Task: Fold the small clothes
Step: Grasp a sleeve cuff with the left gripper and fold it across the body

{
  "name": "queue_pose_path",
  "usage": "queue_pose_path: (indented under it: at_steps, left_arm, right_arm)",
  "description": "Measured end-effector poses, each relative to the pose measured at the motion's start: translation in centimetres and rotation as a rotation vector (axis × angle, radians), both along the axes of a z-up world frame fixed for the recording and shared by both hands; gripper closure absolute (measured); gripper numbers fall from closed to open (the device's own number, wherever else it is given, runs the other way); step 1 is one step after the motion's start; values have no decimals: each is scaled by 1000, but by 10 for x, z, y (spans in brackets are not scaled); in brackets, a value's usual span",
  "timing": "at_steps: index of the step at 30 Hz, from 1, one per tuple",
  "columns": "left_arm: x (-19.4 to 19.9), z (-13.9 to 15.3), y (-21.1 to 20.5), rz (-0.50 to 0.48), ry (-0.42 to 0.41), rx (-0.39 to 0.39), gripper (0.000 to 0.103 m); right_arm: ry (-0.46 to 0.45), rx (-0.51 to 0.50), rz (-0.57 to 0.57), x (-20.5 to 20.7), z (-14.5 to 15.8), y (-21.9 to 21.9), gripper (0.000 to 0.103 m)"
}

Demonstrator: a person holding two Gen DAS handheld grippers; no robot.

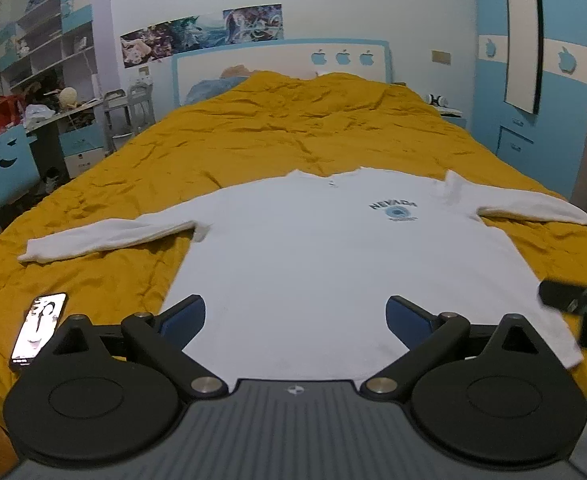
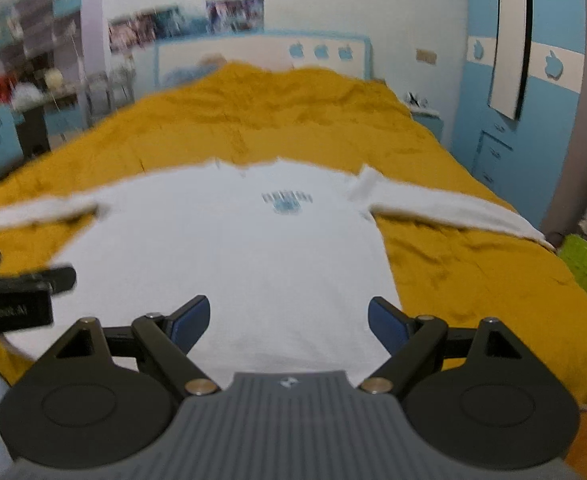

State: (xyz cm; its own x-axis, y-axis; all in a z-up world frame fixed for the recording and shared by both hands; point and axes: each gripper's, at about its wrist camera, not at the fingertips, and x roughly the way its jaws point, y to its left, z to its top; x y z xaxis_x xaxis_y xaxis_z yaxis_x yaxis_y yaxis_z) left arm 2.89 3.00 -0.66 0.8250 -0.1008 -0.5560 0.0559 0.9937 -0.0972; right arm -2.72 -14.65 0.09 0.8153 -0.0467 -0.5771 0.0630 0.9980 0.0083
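Note:
A white long-sleeved shirt (image 1: 293, 248) (image 2: 229, 248) with a blue chest print lies flat and face up on the mustard yellow bedspread (image 1: 285, 132) (image 2: 453, 264), both sleeves spread out to the sides. My left gripper (image 1: 295, 316) hovers open over the shirt's near hem, nothing between its blue pads. Open as well, my right gripper (image 2: 289, 320) hangs over the hem's right half and holds nothing. Each gripper shows at the edge of the other's view: the right gripper (image 1: 573, 304) and the left gripper (image 2: 17, 284). The right wrist view is blurred by motion.
A phone (image 1: 39, 326) with a lit screen lies on the bedspread left of the shirt's hem. A green bin (image 2: 583, 264) stands on the floor right of the bed. A desk, a blue chair (image 1: 7, 164) and shelves are at the left; a blue wardrobe (image 1: 533, 80) is at the right.

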Motion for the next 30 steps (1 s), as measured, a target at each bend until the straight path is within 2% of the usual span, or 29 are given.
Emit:
queue_pose_path:
  at_steps: [1,3,5,10,13,16,17,20,24,28,30]
  left_arm:
    - [3,0,4,-1,-4,-5,0]
    - [8,0,18,-39,-15,-80,0]
    - [16,-2,30,-48,-9,-109,0]
    - [40,-6,55,-15,25,-54,0]
    - [62,-9,86,31,54,-75,0]
    - [83,-5,125,77,34,-121,0]
    - [92,-5,143,99,50,-147,1]
    - [113,-3,204,182,71,-264,27]
    - [132,-5,300,361,63,-429,29]
    - [142,-10,376,515,42,-478,28]
    - [148,-19,412,595,29,-524,23]
  right_arm:
    - [-26,16,11,2,2,-1,21]
    - [-67,35,35,7,4,-3,21]
    - [-94,46,69,15,5,-4,21]
    - [-84,62,122,42,1,-6,21]
    - [-55,81,127,65,-5,-13,21]
    - [-42,85,114,88,-9,-19,21]
    - [-42,85,111,96,-10,-20,21]
    - [-34,83,116,124,-16,-21,21]
    - [-36,67,149,160,-23,-13,21]
    - [2,106,182,202,-27,-5,21]
    - [11,111,185,222,-28,0,23]
